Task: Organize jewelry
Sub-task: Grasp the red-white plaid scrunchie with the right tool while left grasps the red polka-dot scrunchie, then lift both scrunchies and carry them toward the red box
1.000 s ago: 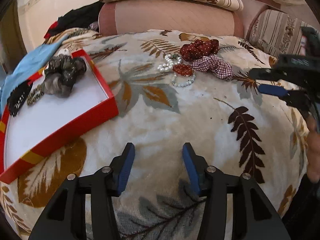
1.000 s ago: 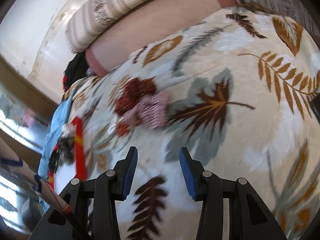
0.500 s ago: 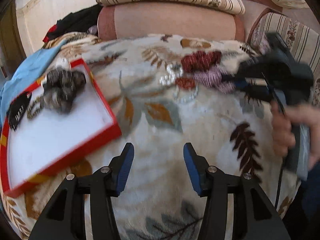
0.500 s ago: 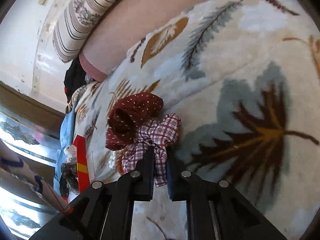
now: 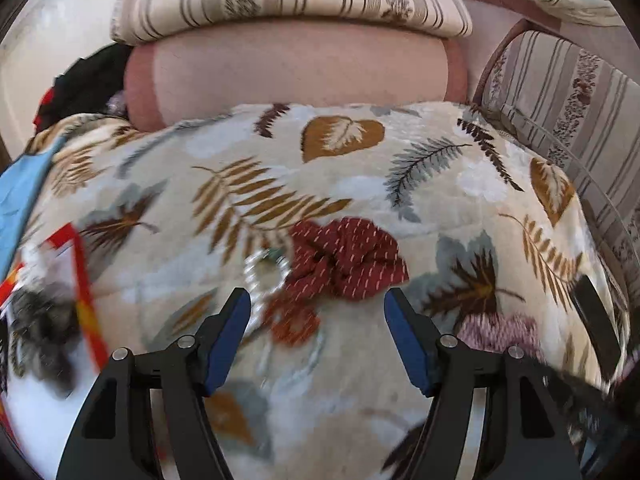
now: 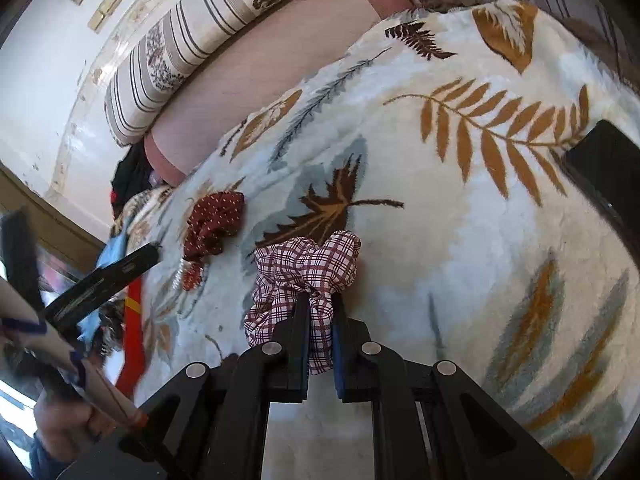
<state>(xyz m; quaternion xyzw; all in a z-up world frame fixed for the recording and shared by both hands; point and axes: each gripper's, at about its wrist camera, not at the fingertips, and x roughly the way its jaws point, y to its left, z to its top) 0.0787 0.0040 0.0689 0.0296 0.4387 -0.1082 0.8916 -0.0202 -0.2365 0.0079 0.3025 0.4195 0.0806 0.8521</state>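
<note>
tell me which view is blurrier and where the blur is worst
Left wrist view is blurrier: motion smear is worst at lower left over the red tray and the pearl bracelet, while the left claw itself stays sharp. Right wrist view is mostly crisp on the plaid scrunchie in the right claw; only its left edge smears. Both show fisheye bending.

1. Plaid scrunchie (image 6: 306, 268): maroon-and-white check, bunched, one fold pinched upright.
2. Red scrunchie (image 5: 348, 258): dotted, crumpled on the blanket.
3. Pearl bracelet (image 5: 266, 276): beside it, touching.
4. Red bracelet (image 5: 294, 322): blurred, just below.
</note>
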